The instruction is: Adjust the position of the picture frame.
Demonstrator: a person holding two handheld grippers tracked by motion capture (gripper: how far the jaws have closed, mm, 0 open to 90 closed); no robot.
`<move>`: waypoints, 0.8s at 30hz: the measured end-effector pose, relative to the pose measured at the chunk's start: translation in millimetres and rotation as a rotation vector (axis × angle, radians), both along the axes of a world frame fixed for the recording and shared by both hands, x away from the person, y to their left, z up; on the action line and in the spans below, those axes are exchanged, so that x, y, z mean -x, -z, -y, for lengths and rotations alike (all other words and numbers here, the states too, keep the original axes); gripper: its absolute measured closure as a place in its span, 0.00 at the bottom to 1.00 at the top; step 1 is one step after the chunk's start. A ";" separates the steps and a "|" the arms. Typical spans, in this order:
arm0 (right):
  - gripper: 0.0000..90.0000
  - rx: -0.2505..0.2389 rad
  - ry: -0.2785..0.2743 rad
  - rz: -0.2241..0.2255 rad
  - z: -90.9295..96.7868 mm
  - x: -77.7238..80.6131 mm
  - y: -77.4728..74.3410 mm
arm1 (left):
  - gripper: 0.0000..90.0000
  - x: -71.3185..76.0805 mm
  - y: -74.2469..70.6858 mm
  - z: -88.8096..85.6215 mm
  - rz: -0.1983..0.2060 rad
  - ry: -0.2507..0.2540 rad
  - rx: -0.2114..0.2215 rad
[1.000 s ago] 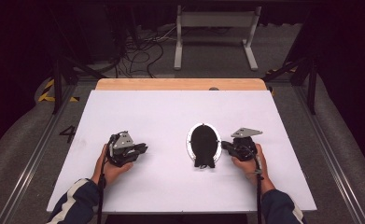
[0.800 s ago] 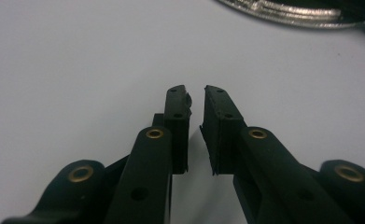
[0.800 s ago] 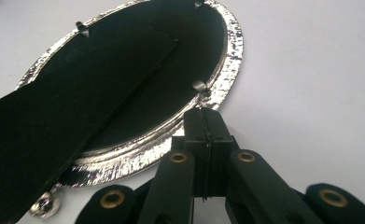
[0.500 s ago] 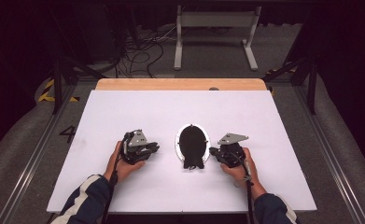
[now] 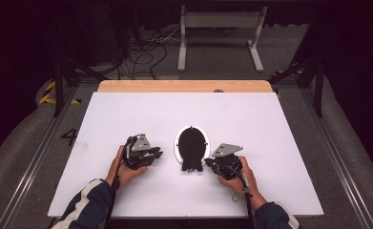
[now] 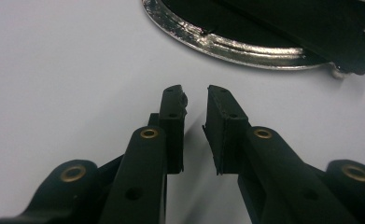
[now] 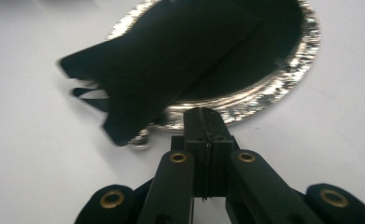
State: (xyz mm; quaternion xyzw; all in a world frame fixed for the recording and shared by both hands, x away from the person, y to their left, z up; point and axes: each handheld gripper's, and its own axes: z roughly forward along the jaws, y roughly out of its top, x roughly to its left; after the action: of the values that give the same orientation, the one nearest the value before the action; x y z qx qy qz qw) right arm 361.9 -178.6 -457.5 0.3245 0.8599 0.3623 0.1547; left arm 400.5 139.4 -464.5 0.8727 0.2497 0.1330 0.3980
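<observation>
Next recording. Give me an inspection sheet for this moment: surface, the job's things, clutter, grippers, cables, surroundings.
Surface: white table top, a bare wooden strip along its far edge.
Job's things: oval silver tray lying flat between the grippers; black cloth spread over it, one end hanging past the rim.
Clutter: nothing seen.
Grippers: left gripper beside the tray, jaws slightly apart and just opening, nothing between them; right gripper shut, empty, tips at the tray's rim; contact unclear.
Cables: one trails from the right gripper toward the person; loose tangle on the floor beyond the table.
Surroundings: dark room, white metal stand behind.
</observation>
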 end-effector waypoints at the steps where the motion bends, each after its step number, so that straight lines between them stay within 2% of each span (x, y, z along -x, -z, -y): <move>1: 1.00 -0.002 -0.014 -0.002 -1.7 1.3 0.1 | 0.86 0.7 0.4 1.3 -0.001 0.009 -0.008; 4: 1.00 0.042 -0.026 0.031 -8.1 5.6 -0.4 | 0.86 4.5 1.9 8.0 0.012 0.027 -0.053; 7: 1.00 0.061 -0.030 0.044 -11.8 8.1 -0.7 | 0.87 7.6 1.7 11.0 0.013 0.043 -0.053; 11: 1.00 0.026 -0.018 0.026 -10.1 7.2 0.4 | 0.86 7.5 1.7 10.3 0.009 0.046 -0.045; 14: 1.00 0.045 -0.013 0.060 -13.4 10.8 1.7 | 0.86 8.0 1.3 8.8 0.009 0.037 -0.037; 24: 1.00 0.020 -0.005 0.051 -17.1 12.2 3.1 | 0.87 9.0 -1.6 5.7 0.020 0.043 -0.018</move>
State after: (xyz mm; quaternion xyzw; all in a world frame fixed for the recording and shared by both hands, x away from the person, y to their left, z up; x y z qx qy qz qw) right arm 349.7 -161.4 -460.5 0.3116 0.8600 0.3623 0.1790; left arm 391.5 133.7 -462.9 0.8800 0.2258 0.1355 0.3953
